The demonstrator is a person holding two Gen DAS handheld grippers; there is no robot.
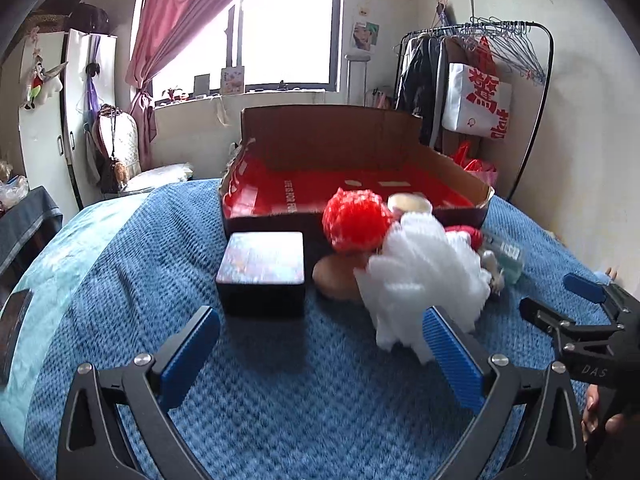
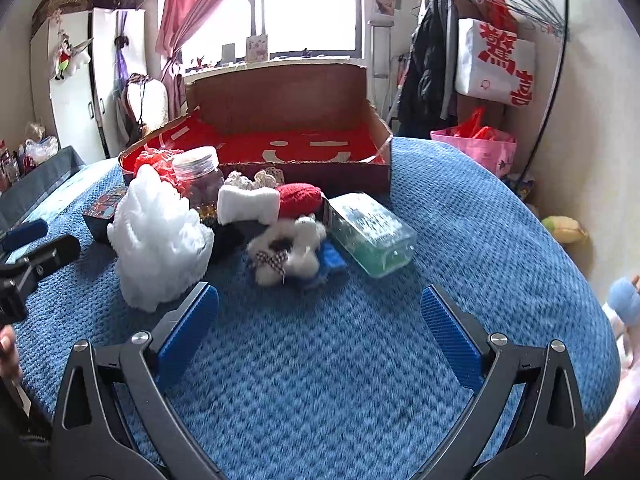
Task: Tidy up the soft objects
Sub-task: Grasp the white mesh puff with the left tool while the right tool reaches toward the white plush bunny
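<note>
A pile of objects lies on the blue bed cover in front of an open cardboard box with a red inside. A white mesh puff is nearest, with a red mesh puff behind it. A small white plush bear, a red-and-white knitted piece and a blue cloth lie in the middle. My left gripper is open and empty, just short of the white puff. My right gripper is open and empty, just short of the bear.
A dark box with a shiny lid, a clear jar and a clear green-filled case sit among the soft items. A brown round object lies by the puffs. A clothes rack stands behind, right.
</note>
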